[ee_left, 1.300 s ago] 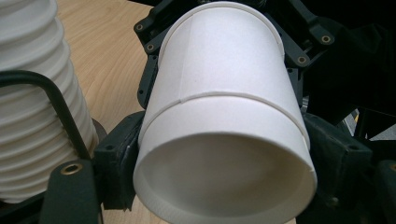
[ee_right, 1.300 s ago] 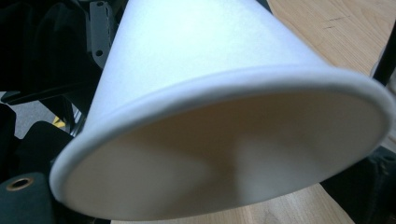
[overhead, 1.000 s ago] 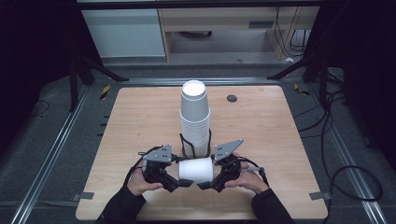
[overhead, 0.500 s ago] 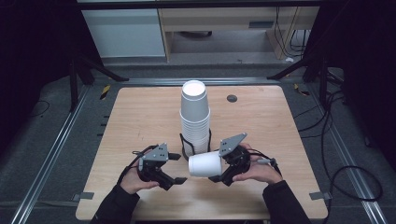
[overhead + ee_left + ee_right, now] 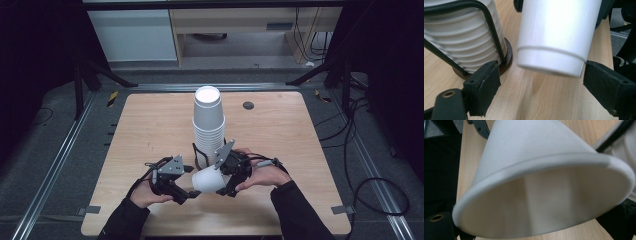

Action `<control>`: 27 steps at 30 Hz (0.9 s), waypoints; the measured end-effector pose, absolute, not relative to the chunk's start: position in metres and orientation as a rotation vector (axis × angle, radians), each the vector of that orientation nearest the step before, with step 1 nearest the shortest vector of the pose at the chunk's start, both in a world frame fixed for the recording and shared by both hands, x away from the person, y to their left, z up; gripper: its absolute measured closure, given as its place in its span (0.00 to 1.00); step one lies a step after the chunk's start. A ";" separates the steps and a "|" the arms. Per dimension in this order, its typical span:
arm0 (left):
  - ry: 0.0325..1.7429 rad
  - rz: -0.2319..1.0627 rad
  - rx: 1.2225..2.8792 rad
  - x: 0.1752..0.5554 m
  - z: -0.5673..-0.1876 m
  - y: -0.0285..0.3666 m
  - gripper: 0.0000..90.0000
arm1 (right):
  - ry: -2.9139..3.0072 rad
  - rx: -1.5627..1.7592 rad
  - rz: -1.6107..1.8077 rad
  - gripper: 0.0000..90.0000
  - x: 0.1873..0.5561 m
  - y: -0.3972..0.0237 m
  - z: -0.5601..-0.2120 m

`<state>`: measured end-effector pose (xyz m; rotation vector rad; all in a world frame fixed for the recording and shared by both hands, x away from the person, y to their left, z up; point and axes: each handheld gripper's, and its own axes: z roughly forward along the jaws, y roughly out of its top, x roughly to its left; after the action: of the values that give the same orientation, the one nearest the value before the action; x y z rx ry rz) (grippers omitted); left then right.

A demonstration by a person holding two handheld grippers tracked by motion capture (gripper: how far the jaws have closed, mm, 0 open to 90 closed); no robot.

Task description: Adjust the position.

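A white paper cup [image 5: 209,180] is gripped at its rim by the right claw [image 5: 225,181] above the tabletop [image 5: 150,125], just before the cup stack [image 5: 208,125]. The left claw [image 5: 187,186] is spread wide, released.

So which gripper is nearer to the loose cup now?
The right one. The right gripper holds the cup by its rim end. The left gripper sits just beside the cup's base, jaws open on either side without touching.
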<state>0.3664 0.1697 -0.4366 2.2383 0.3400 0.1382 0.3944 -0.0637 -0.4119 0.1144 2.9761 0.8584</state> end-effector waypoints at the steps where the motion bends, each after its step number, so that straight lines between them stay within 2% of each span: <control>1: 0.336 0.137 2.239 0.366 -0.437 0.169 0.14 | 2.981 0.106 0.854 0.10 0.395 -0.062 -0.413; 11: 0.312 0.139 2.284 0.366 -0.440 0.163 0.16 | 3.006 0.038 0.747 0.10 0.395 -0.041 -0.413; 16: 0.308 0.125 2.282 0.365 -0.440 0.163 0.23 | 3.001 0.036 0.750 0.10 0.396 -0.036 -0.416; 27: 0.296 0.137 2.289 0.363 -0.439 0.162 0.25 | 2.993 0.018 0.760 0.11 0.395 -0.037 -0.415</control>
<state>0.3630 0.1622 -0.4391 2.2893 0.2959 0.1368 0.3948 -0.0367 -0.4151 0.0177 2.9929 0.7605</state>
